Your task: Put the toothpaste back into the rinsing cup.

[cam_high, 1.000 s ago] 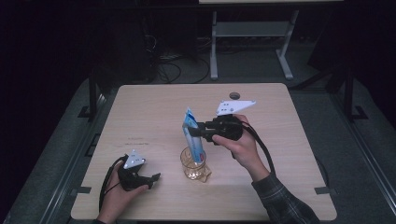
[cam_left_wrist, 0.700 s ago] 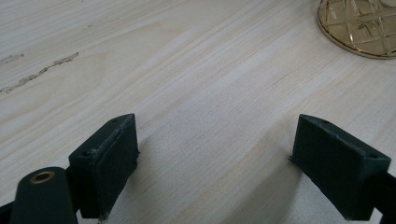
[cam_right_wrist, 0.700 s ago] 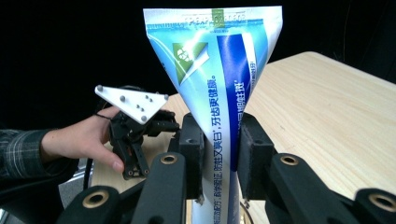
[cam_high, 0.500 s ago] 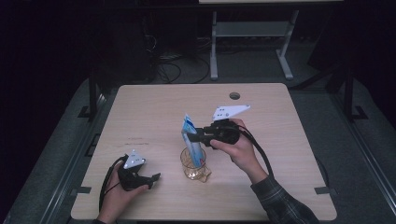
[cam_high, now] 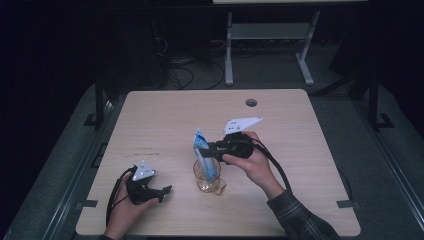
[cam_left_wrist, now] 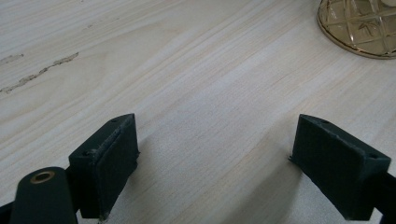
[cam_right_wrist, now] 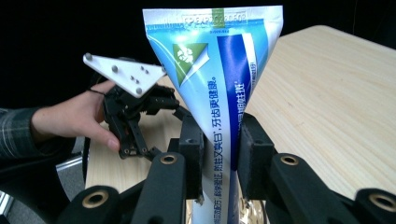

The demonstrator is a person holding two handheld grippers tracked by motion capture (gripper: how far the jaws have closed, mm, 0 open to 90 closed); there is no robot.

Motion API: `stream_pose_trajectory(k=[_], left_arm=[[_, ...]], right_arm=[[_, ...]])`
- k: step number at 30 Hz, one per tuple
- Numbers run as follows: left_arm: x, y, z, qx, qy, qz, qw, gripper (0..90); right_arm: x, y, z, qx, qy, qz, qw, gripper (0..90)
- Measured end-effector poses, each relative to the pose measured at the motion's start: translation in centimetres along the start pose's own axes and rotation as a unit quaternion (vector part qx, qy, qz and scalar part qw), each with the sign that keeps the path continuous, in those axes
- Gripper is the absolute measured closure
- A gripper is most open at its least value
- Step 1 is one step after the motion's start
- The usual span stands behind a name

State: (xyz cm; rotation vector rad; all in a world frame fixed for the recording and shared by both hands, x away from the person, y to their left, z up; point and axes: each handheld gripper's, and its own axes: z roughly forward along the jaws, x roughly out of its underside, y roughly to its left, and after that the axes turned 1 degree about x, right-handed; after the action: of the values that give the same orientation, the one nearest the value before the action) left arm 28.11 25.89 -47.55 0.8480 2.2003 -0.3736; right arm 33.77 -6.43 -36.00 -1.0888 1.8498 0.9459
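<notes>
While glossy, flat-crimped toothpaste tube [cam_right_wrist: 219,84] enters faceted amber glass [cam_high: 207,175].

Blue-white toothpaste tube [cam_right_wrist: 219,88], upright, in amber glass [cam_high: 207,176]

Dim room, black past the table's [cam_high: 300,150] edges, with soft overhead light giving faint shadows under the left gripper's [cam_left_wrist: 215,158] pads, slight glare on the tube [cam_right_wrist: 219,70], and mild grain in the high view.

tube [cam_right_wrist: 219,88], centre of the right gripper view | you read vertical Chinese print down its white and blue bands | crimped top edge: small lettering, too blurred to read | green triangle logo
</notes>
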Motion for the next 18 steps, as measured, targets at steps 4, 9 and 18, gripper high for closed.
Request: stream_pose_trajectory(k=[4,9,18], left_arm=[[-0.01,0.0,-0.01,0.0,0.001,0.0,1.0,13.2],[0.0,-0.01,-0.01,0.0,0.0,0.0,1.0,13.2],[0.0,-0.01,0.0,-0.001,0.0,0.0,1.0,13.2]], right_arm=[[0.16,0.02,0.22,0.0,0.005,-0.001,1.0,73.8],[0.29,-0.04,0.3,0.001,0.008,0.0,1.0,73.8],[0.54,-0.06,0.54,0.004,0.016,-0.002,0.9999,73.6]])
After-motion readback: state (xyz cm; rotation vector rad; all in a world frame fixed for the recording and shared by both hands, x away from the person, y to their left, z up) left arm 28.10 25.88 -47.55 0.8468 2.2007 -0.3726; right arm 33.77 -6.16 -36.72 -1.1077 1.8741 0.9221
